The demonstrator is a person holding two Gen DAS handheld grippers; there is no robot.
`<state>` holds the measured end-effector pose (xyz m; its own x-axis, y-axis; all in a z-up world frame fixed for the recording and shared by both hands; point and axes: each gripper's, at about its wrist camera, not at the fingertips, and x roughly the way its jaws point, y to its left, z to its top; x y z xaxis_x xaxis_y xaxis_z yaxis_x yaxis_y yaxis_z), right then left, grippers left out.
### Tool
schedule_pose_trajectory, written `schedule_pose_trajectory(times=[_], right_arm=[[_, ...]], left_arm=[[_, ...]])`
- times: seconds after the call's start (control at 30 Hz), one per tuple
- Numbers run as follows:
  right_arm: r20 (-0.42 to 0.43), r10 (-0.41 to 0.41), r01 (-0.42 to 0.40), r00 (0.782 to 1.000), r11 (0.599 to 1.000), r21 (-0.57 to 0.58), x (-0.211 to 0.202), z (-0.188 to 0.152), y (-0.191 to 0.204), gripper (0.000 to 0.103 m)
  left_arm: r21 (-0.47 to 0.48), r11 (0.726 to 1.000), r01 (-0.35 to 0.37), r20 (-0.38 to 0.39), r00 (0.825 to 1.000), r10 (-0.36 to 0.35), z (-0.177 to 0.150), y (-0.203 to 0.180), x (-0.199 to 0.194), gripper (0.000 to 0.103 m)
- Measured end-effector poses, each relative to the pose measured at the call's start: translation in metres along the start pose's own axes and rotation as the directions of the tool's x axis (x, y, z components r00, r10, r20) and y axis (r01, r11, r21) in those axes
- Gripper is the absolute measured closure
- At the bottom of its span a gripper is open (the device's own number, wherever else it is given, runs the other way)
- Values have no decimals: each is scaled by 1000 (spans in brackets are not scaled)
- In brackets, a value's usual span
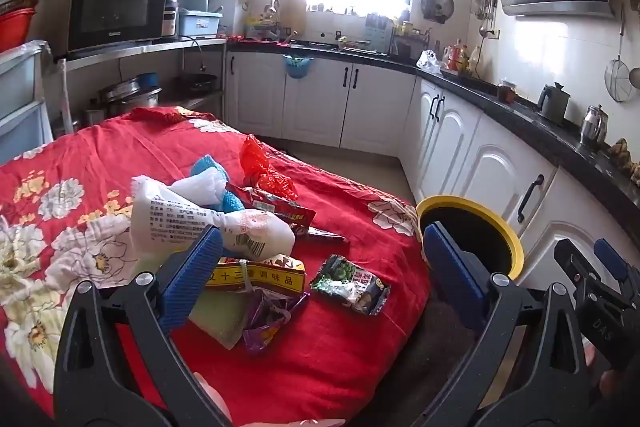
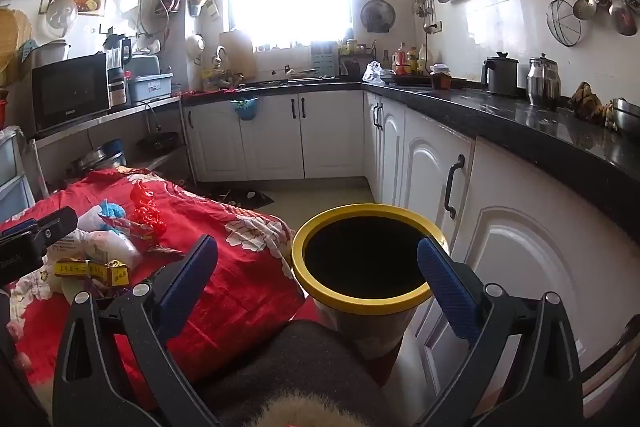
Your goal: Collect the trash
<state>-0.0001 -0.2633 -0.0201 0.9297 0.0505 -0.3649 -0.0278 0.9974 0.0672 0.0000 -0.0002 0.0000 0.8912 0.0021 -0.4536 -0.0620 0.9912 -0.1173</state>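
Far left, a microwave point(image 1: 118, 10) sits on a metal shelf. Below it, a table under a red floral cloth point(image 1: 340, 347) carries the trash in a loose heap. Leftmost in the heap: a big white plastic bag point(image 1: 192, 223) with printed text and a barcode, overlapping a white-and-blue cloth point(image 1: 212, 183). Just right of those, a crumpled red plastic bag point(image 1: 264, 167) and a red snack wrapper point(image 1: 288, 211). Nearer the camera, a yellow-labelled seasoning packet point(image 1: 260, 277) lies on a purple wrapper point(image 1: 268, 315); a green-and-black snack packet point(image 1: 350, 283) lies apart to their right, flat on the cloth.

The left gripper point(image 1: 320, 275) hangs over this heap, jaws spread wide, nothing between them, pads touching no trash.

Right of the table edge, on the floor beside the white cabinets point(image 1: 472, 163), stands the bin with a yellow rim point(image 2: 320, 291), dark inside; contents cannot be told.

The right gripper point(image 2: 320, 271) hovers above the bin mouth, jaws fully apart and empty. Black countertop point(image 2: 520, 119) at far right holds two kettles.
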Motion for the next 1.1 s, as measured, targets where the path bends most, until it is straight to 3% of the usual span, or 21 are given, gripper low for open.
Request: schedule_pose_trajectory(times=[1.1], right_arm=[[32,-5,5,999,1000,4,-10,3,-3,6]], left_arm=[[15,1000,-4,31,1000,3,5,0,-7,11]])
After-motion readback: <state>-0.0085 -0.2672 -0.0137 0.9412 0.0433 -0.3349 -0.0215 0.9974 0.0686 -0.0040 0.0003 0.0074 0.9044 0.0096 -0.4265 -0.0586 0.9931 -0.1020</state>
